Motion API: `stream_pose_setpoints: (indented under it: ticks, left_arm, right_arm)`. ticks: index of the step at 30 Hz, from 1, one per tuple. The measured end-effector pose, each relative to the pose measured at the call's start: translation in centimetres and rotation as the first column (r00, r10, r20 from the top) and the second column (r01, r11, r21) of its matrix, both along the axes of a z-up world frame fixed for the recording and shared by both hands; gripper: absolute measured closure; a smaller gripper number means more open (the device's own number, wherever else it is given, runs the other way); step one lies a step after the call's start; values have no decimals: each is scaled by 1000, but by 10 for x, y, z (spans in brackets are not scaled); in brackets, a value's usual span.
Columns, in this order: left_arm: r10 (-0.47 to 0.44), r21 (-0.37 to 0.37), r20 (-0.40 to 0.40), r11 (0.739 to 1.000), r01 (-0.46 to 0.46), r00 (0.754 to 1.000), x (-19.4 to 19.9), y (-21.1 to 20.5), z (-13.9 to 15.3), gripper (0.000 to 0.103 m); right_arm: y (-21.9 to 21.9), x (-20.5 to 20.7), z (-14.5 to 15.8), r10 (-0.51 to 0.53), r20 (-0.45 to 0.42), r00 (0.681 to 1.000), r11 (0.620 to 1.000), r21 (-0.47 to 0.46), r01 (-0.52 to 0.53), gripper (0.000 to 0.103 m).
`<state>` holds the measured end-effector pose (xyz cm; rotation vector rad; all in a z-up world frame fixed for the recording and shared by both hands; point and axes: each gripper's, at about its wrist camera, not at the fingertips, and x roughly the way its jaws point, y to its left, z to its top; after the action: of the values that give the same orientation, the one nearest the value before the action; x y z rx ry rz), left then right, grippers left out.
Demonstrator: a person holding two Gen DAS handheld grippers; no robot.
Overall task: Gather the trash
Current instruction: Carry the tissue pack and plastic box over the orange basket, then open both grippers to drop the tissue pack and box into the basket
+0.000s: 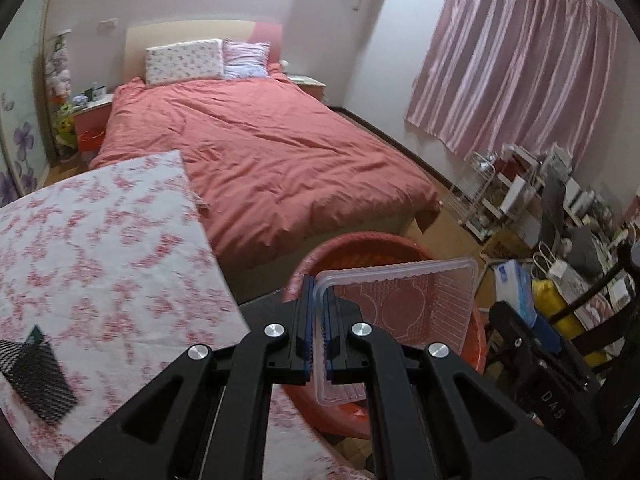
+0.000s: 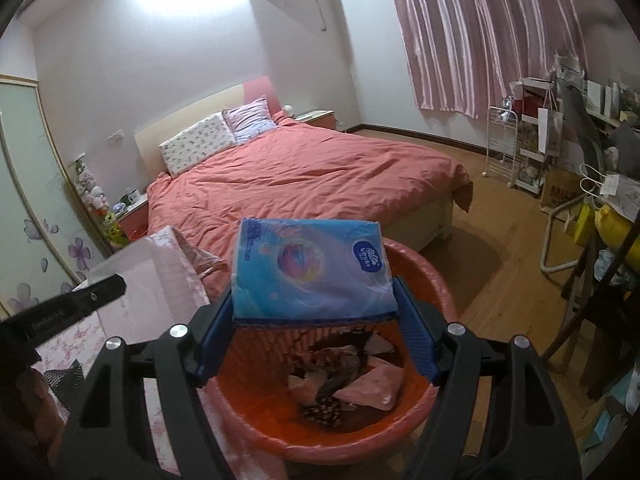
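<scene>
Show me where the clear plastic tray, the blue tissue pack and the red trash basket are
clear plastic tray (image 1: 416,300), left wrist view, on its ribbed bottom.
blue tissue pack (image 2: 312,272), right wrist view, middle of its printed face.
red trash basket (image 2: 360,438), right wrist view, near rim.

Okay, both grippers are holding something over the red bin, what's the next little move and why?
Probably open the right gripper and let the blue tissue pack drop. It is clamped between the fingers directly above the red bin, which already holds crumpled trash. The left gripper pinches the clear plastic tray over the same bin, so it could follow.
</scene>
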<state>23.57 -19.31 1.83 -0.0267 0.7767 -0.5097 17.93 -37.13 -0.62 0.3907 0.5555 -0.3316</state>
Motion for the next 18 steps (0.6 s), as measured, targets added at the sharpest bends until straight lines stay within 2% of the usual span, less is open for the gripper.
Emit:
stream_pose_setpoints:
  ticks: [18]
  left_arm:
    - [-59, 65, -77, 996, 64, 995, 8, -42, -34, 99]
  right_arm:
    - [-30, 12, -20, 13, 14, 1000, 995, 99, -15, 29]
